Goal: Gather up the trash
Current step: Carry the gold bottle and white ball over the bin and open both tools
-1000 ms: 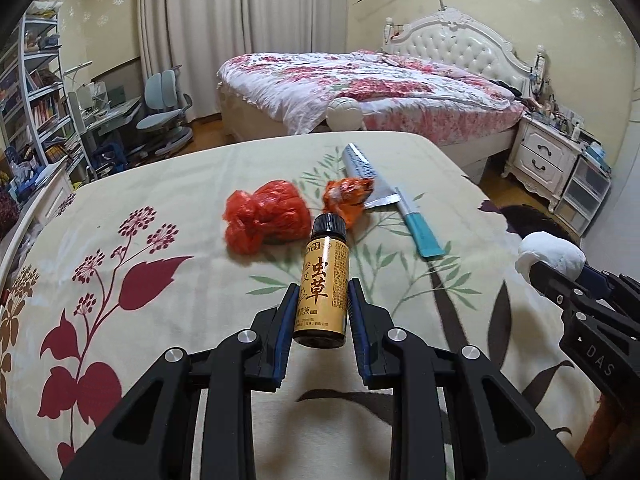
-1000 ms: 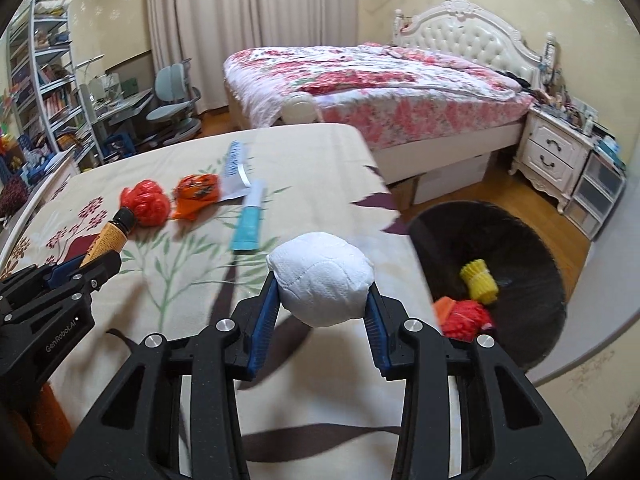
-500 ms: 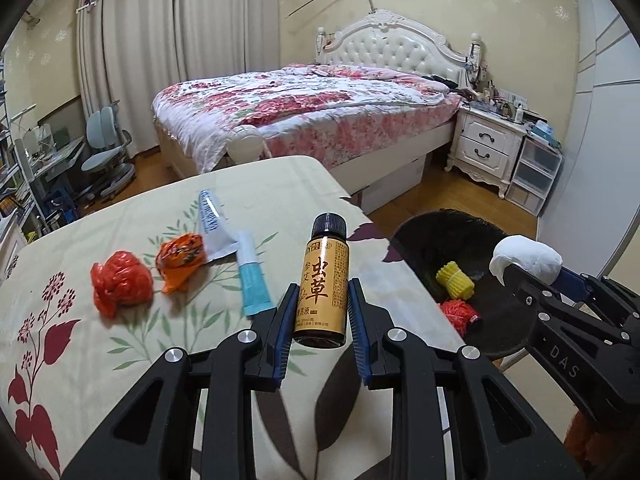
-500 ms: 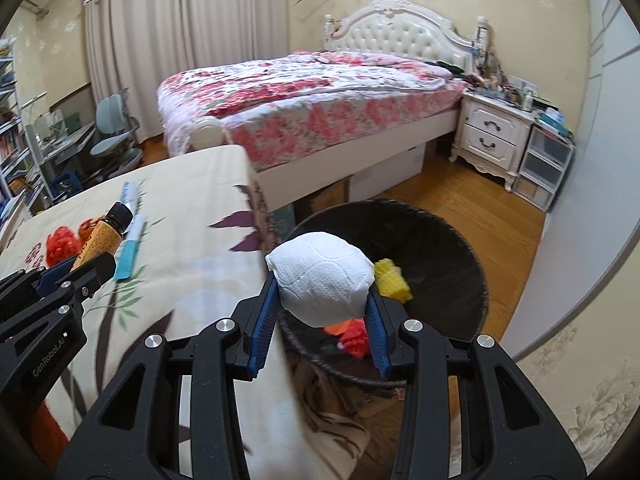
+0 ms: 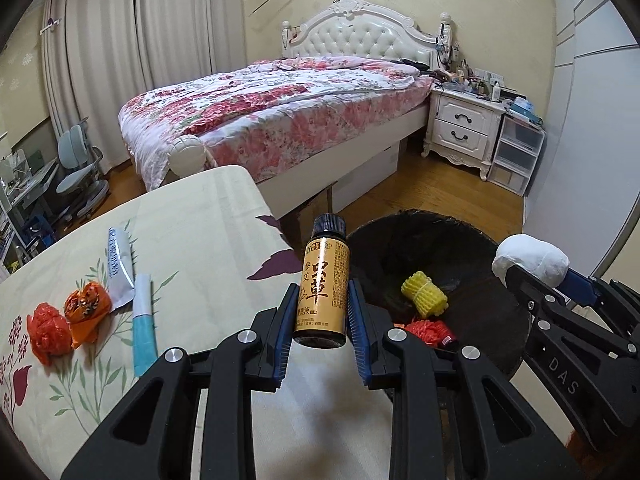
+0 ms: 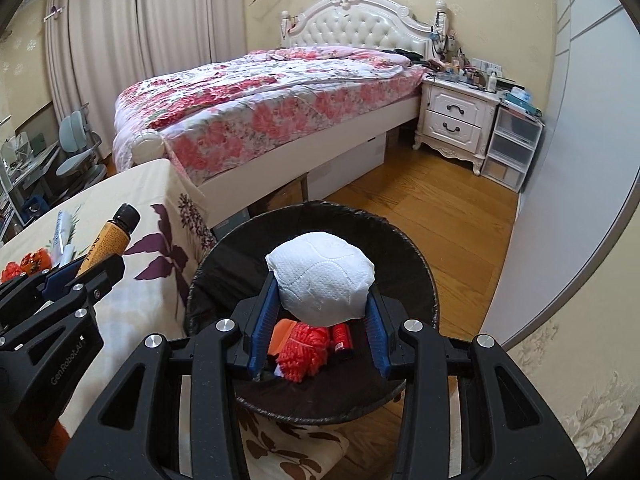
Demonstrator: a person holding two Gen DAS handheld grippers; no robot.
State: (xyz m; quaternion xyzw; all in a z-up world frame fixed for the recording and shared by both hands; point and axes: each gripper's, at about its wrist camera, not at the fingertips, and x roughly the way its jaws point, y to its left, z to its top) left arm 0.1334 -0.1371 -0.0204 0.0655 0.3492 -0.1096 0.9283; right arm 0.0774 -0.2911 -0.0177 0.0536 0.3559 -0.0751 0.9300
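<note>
The right tongs pinch a wad of white tissue between their blue pads and hold it directly over the open mouth of the black-lined trash bin, presumably so that it falls straight in once the pads part. The left tongs pinch a small amber bottle upright by its lower body, cap up. They hang over the near edge of the floral-cloth table, with the bin just ahead and to their right, which suggests the bottle is waiting its turn behind the tissue.

The tissue is a crumpled, rounded ball with an embossed quilted pattern, soft enough that the pads dent its sides. The bottle has a black screw cap and a golden label with large dark Chinese characters; whether anything is left inside cannot be told.

Below the right tongs the bin already holds a yellow foam net, a red foam net and a small red bottle.

To the left of the left tongs, well apart on the table, lie a red crumpled bag, an orange wrapper touching it, and a white and teal toothpaste tube just beside the wrapper. By my reading these remain to be collected.
</note>
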